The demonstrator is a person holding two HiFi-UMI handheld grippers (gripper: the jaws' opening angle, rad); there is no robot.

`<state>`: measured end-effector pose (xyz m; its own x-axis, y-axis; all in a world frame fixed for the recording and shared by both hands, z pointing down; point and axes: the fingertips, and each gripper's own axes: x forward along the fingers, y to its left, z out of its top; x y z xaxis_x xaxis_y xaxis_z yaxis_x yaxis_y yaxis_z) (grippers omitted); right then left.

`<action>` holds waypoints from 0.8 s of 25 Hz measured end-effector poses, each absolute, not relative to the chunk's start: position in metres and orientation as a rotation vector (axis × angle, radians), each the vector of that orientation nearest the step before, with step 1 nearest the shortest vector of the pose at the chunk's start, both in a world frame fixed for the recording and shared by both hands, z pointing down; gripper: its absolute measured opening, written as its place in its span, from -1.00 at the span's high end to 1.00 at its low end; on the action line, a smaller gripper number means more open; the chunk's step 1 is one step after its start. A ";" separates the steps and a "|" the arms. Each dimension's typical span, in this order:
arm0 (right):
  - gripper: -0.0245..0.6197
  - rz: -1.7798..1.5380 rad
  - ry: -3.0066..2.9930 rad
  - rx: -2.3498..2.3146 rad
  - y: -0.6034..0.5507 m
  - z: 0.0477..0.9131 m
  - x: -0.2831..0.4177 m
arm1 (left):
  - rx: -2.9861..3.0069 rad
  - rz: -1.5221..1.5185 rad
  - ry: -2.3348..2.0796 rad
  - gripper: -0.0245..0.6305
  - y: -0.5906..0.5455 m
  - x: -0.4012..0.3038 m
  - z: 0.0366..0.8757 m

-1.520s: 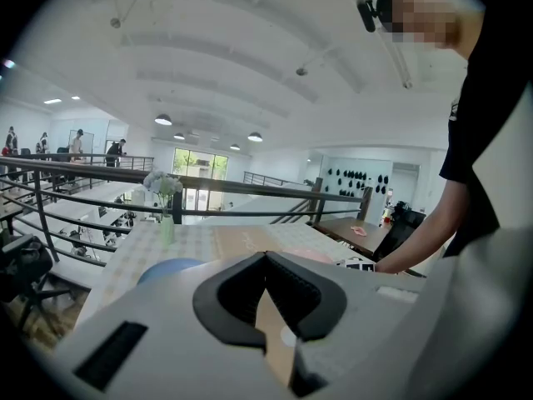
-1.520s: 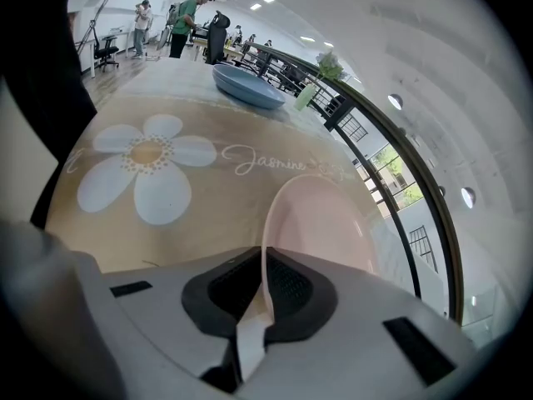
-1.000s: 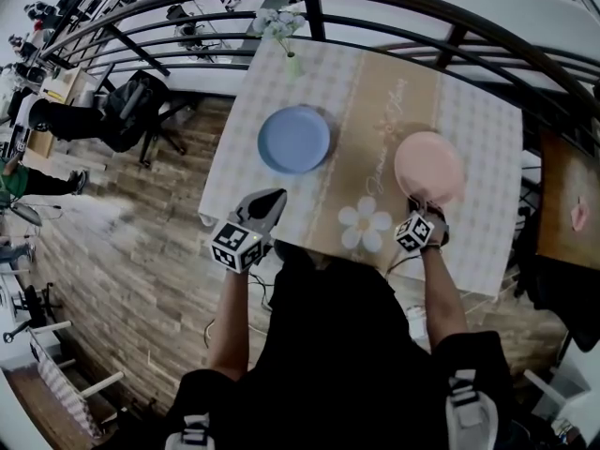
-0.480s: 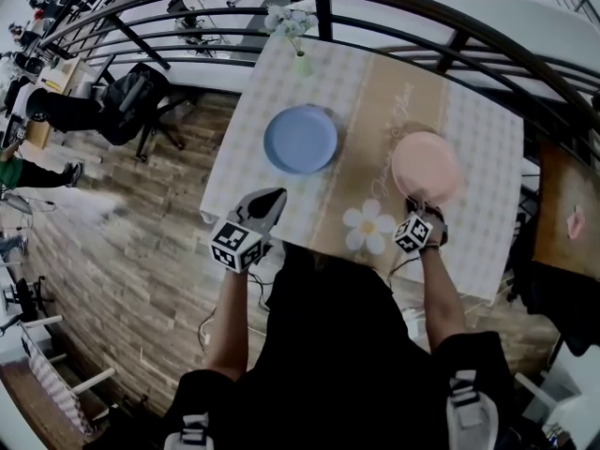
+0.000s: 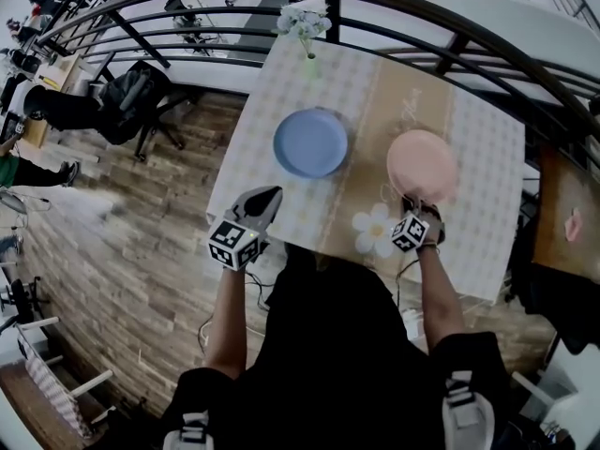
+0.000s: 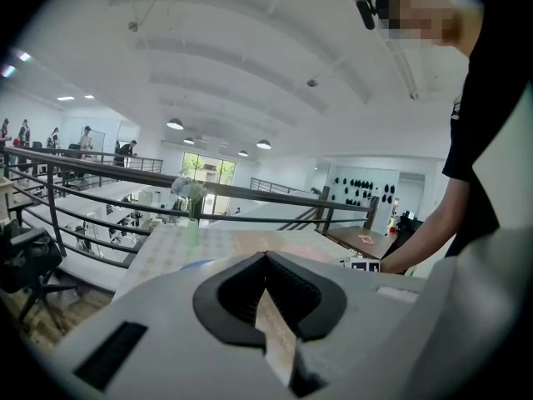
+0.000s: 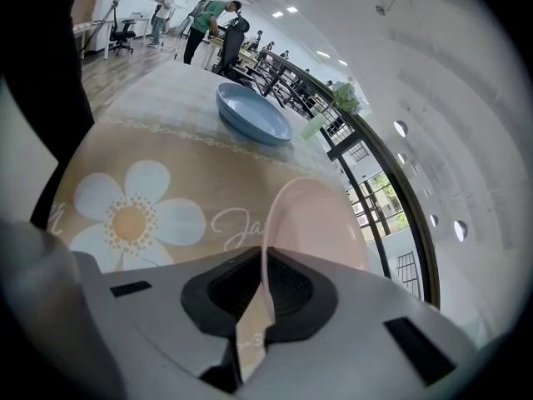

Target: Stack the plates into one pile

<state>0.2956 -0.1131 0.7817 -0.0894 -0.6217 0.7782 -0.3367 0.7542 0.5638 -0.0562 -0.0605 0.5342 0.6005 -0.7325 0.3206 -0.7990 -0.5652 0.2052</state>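
Two plates apart on table [image 5: 487, 139]: right gripper [image 5: 419, 210] jaws pinching pink plate [image 5: 422, 162] rim; left gripper [image 5: 267, 195] jaws pressed together, empty. Thin rim grip probably risking slip, drop.

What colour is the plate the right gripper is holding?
Pale pink: the plate shows best in the head view.

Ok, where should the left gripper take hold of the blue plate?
Take the blue plate by its near rim, coming in low from the person's side. It lies flat, open side up, and its flared rim stands off the cloth, thin enough for the jaws. The left gripper is nearest that edge.
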 end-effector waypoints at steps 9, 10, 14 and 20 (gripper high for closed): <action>0.87 -0.301 -1.707 0.769 -0.123 0.776 0.246 | 2.492 0.258 -1.234 0.92 -0.067 -0.097 0.535; 0.87 -0.302 -1.707 0.770 -0.124 0.775 0.240 | 2.495 0.259 -1.232 0.92 -0.068 -0.101 0.535; 0.87 -0.309 -1.702 0.765 -0.125 0.776 0.225 | 2.507 0.266 -1.226 0.92 -0.072 -0.115 0.537; 0.87 -0.307 -1.702 0.744 -0.125 0.782 0.197 | 2.489 0.244 -1.213 0.92 -0.076 -0.138 0.540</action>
